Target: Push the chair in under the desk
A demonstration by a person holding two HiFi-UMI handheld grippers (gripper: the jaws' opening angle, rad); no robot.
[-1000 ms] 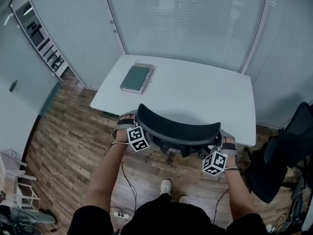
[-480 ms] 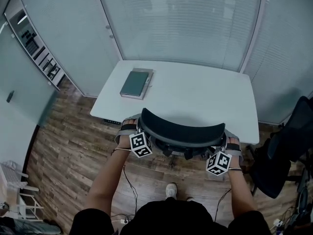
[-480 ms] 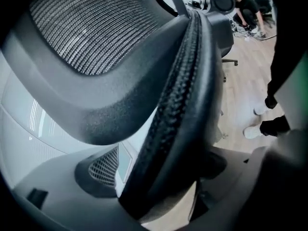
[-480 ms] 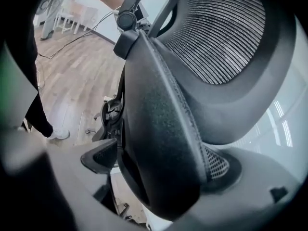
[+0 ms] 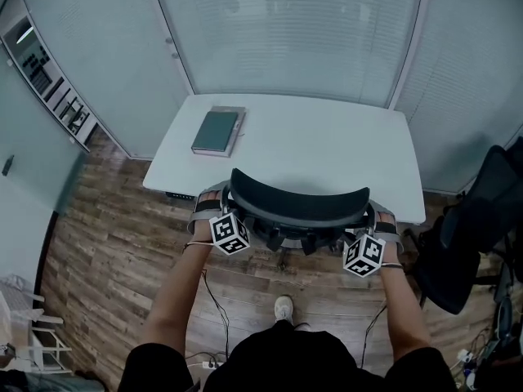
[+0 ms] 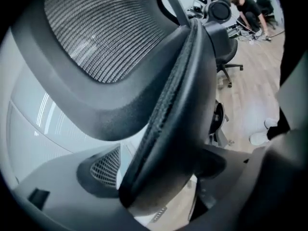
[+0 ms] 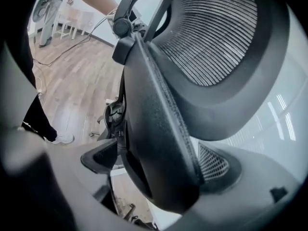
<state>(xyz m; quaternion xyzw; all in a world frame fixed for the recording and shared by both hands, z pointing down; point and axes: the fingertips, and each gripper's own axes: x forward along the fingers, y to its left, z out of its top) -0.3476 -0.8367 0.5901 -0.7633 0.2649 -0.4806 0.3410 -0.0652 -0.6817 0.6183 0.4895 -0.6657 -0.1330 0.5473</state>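
Chair [image 5: 298, 204] sits slightly nearer counter's [image 5: 327, 141] near edge than before | left claw [image 5: 214, 202] wide, clamping chair's left rim | right claw [image 5: 376, 215] wide, clamping right rim

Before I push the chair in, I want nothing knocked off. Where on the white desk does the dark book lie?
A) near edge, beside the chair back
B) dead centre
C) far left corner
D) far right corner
C: the head view shows the dark book at the far left corner of the white desk, apart from the office chair at the near edge.
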